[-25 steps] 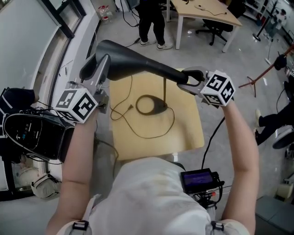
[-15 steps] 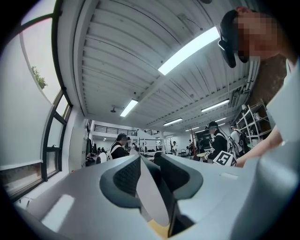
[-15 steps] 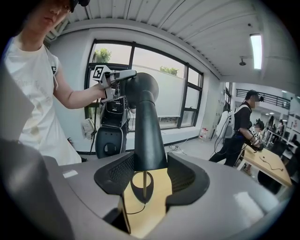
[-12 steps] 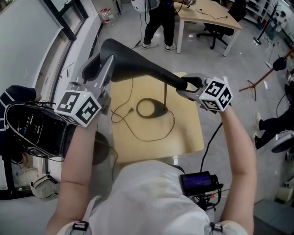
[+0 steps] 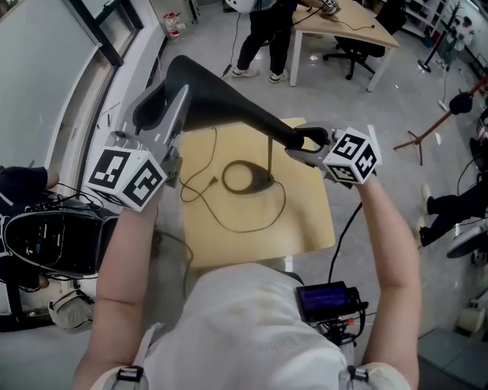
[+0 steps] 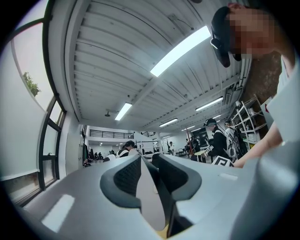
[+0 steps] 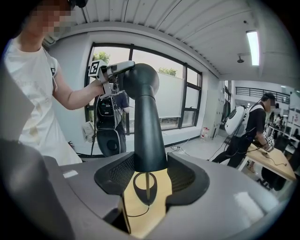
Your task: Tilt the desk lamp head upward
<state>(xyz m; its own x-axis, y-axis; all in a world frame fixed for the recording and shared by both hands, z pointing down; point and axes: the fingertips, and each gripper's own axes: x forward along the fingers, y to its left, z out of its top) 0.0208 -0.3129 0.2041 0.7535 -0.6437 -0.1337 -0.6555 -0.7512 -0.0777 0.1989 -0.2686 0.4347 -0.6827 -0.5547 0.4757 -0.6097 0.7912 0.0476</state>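
Note:
A black desk lamp stands on a small wooden table [image 5: 305, 221], its ring base [image 5: 244, 177] under a thin stem [image 5: 272, 156]. Its long cone-shaped lamp head [image 5: 221, 103] lies nearly level above the table. My left gripper [image 5: 174, 99] grips the wide end's thin rim [image 6: 149, 197] while its jaws are closing. My right gripper [image 5: 301, 141] is shut on the head's narrow end [image 7: 147, 126], just above the stem. In the right gripper view my left gripper [image 7: 117, 68] shows at the head's far end, with the base [image 7: 147, 190] and the table [image 7: 140, 220] below.
The lamp's cord [image 5: 229, 221] loops over the tabletop. A black bag with cables [image 5: 46, 236] sits on the floor at the left. A small screen device [image 5: 328, 301] hangs at the person's waist. Behind the table, people stand by a desk [image 5: 343, 19].
My left gripper has risen a little with the wide end of the lamp head. The right gripper has kept its hold on the narrow end and drifted slightly left.

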